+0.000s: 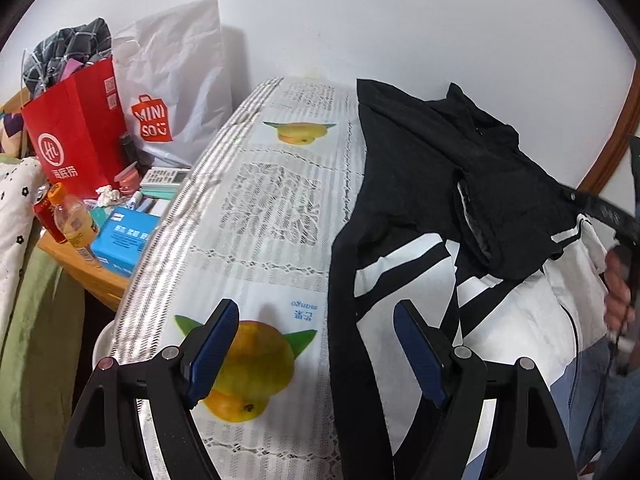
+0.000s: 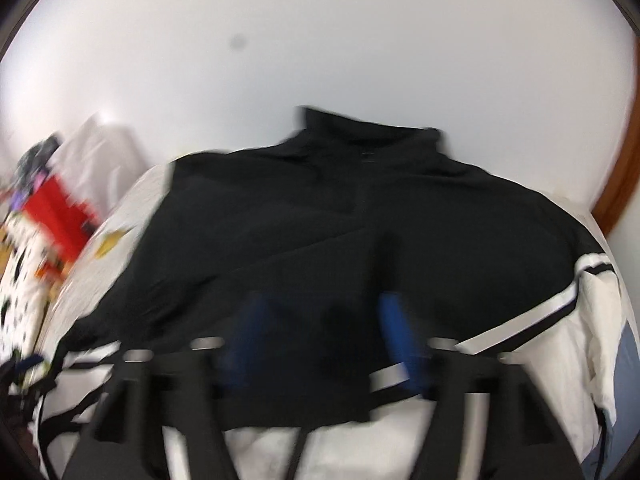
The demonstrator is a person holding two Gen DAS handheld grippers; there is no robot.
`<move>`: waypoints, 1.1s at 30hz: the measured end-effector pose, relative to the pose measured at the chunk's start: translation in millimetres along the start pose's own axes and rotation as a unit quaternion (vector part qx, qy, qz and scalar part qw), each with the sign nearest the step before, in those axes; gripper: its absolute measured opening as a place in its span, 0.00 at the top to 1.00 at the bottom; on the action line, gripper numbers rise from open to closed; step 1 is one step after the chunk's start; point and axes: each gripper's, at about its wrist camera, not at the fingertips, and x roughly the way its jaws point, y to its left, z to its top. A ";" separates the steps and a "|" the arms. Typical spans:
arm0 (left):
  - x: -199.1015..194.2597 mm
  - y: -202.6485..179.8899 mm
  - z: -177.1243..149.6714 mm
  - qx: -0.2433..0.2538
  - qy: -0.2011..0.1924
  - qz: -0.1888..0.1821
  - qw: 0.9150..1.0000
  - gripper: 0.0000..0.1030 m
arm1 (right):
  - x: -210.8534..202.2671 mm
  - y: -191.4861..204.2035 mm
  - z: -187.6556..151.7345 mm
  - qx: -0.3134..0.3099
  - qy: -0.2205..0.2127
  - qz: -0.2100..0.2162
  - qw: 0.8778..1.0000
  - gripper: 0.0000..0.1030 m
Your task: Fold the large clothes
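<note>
The black-and-white jacket (image 1: pixel 460 208) lies on the desk (image 1: pixel 256 208), filling the right half of the left wrist view. The left hand-held gripper (image 1: pixel 316 356) stands wide apart at the jacket's lower-left edge, gripping nothing. The right hand-held gripper (image 2: pixel 320 340), also wide though blurred, sits over the jacket's centre.

My left tongs (image 1: pixel 316 356) have matte black arms, silver pivot screws and blue pads (image 1: pixel 212 352); the right tongs (image 2: pixel 324 340) look the same, blurred.
</note>
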 end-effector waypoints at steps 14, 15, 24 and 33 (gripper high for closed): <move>-2.9 8.7 5.0 -0.018 0.006 0.002 1.000 0.24 | 10.1 154.3 -73.7 -0.237 0.032 0.005 0.971 0.31; -1.8 9.4 6.4 -0.021 0.008 0.003 1.000 0.24 | 13.5 156.6 -75.4 -0.244 0.033 -0.002 0.969 0.31; 3.7 2.3 11.5 -0.028 0.013 0.007 0.999 0.24 | 17.8 139.6 -59.3 -0.195 0.034 0.011 0.980 0.87; 2.7 -32.2 24.9 -0.015 0.003 -0.001 1.000 0.24 | -75.8 2.3 -17.1 -0.043 -0.077 -0.029 0.996 0.89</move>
